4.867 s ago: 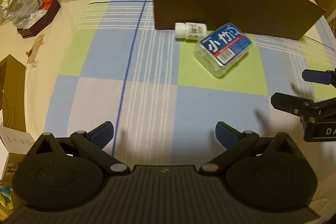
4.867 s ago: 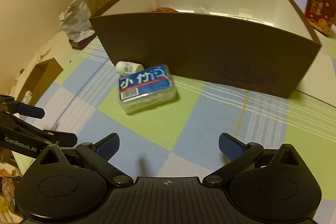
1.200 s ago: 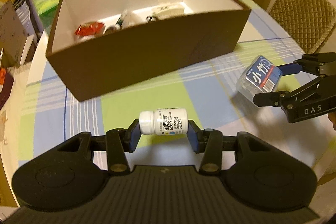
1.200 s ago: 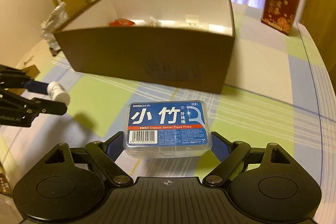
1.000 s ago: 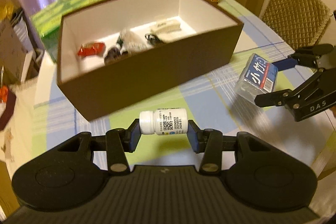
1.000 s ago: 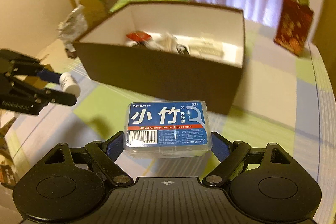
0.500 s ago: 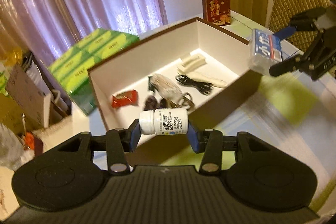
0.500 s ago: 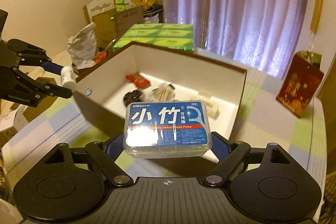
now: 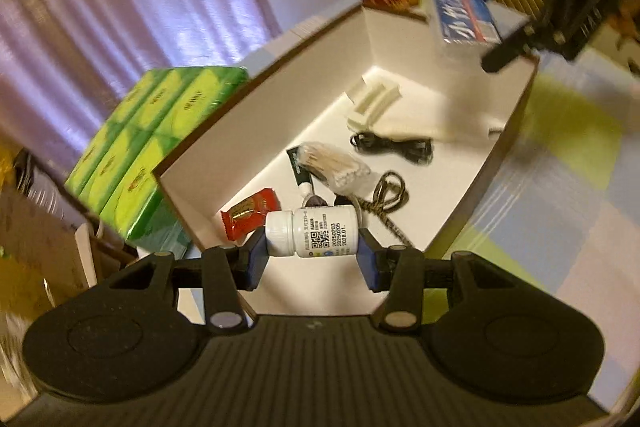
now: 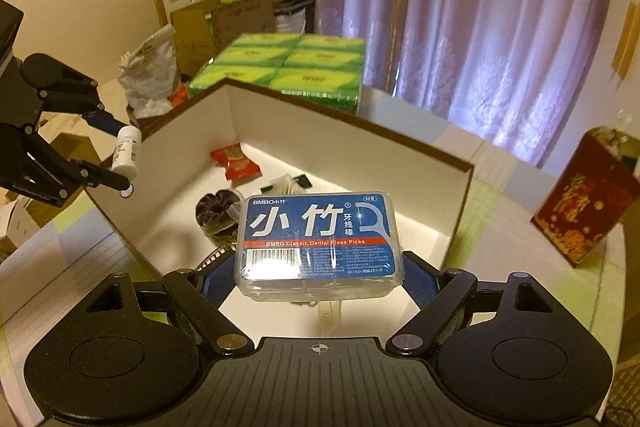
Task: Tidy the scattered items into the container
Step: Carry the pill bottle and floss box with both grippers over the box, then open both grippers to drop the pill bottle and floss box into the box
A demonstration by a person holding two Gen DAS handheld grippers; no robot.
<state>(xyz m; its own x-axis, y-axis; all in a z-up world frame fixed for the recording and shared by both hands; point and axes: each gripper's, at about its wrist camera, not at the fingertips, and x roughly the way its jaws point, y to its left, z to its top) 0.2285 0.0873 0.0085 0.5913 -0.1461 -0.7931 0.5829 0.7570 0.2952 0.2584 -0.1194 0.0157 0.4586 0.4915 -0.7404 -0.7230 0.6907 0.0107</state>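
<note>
Now the left hand-held gripper (image 9: 311,254) is clamped on the white pill bottle (image 9: 311,232), lying sideways above the box (image 9: 496,163) at its 7 o'clock corner. The right hand-held gripper (image 10: 316,277) pinches the floss-pick case (image 10: 316,247) over the 5 o'clock rim; red packet (image 10: 235,159) and black cable (image 9: 394,147) lie inside.

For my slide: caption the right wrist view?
Right gripper holds floss pick box above the open container.

The left gripper (image 9: 312,261) is held level in the air, its blue-padded jaws closed on a white pill bottle (image 9: 312,233) lying crosswise between them. The right gripper (image 10: 318,281) is likewise raised, its jaws clamped on the ends of a floss pick box (image 10: 318,247)
</note>
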